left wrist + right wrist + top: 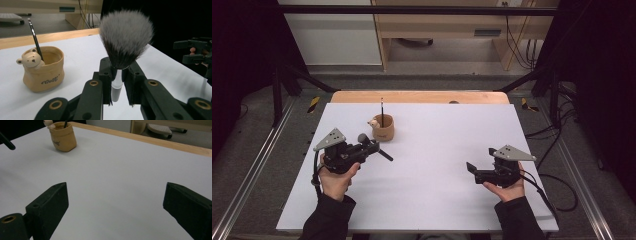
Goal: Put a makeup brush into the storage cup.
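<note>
Left gripper [373, 147] with a brush [371, 145] beside the tan cup [383, 128], right gripper [472, 169] well apart.

Lab: black metal frame [412, 10], floor cables [557, 140], white table [437, 165].

Two brushes: one big powder brush [125, 35] with a grey-and-black head, centre of the left gripper view, and one thin black brush [382, 111] standing upright, upper left of centre in the high view. One tan cup [383, 128] with one small bear figure [31, 60] on its rim. Two grippers: left gripper [384, 154] at lower left of the high view, right gripper [471, 169] at lower right. Two hands, one under each. One table [437, 150] with one white top and one wooden edge.
</note>
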Action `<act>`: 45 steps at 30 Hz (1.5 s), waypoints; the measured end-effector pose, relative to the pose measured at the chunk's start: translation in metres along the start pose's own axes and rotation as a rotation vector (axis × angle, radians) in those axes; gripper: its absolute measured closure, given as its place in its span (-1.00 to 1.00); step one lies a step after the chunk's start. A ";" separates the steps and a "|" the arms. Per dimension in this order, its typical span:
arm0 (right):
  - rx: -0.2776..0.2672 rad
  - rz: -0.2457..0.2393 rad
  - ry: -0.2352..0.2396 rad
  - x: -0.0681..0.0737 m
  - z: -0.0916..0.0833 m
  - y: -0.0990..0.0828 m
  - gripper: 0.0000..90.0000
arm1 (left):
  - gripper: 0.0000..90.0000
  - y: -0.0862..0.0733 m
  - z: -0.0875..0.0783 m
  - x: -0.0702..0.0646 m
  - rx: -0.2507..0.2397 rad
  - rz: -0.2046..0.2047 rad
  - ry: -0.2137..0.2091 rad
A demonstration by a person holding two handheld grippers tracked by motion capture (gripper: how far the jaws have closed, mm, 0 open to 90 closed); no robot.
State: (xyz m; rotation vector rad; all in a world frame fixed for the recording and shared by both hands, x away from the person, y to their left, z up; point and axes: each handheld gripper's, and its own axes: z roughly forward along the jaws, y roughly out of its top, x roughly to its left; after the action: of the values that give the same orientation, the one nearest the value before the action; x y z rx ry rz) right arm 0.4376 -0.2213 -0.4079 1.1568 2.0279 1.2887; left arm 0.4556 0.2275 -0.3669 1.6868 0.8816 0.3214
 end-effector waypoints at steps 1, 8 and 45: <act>0.000 -0.002 -0.003 -0.001 0.000 0.000 -0.85 | 0.70 0.001 0.000 0.000 0.000 0.002 0.000; 0.010 0.011 -0.023 -0.005 0.000 -0.002 -0.87 | 0.71 0.003 -0.001 0.004 0.002 -0.003 0.014; -0.007 0.013 -0.028 -0.012 -0.002 -0.004 -0.86 | 0.71 0.019 0.009 0.011 0.008 0.023 0.030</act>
State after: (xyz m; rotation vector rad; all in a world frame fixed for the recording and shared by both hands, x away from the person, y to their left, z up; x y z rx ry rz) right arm 0.4407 -0.2330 -0.4107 1.1803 1.9973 1.2789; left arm 0.4763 0.2276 -0.3547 1.7044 0.8873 0.3599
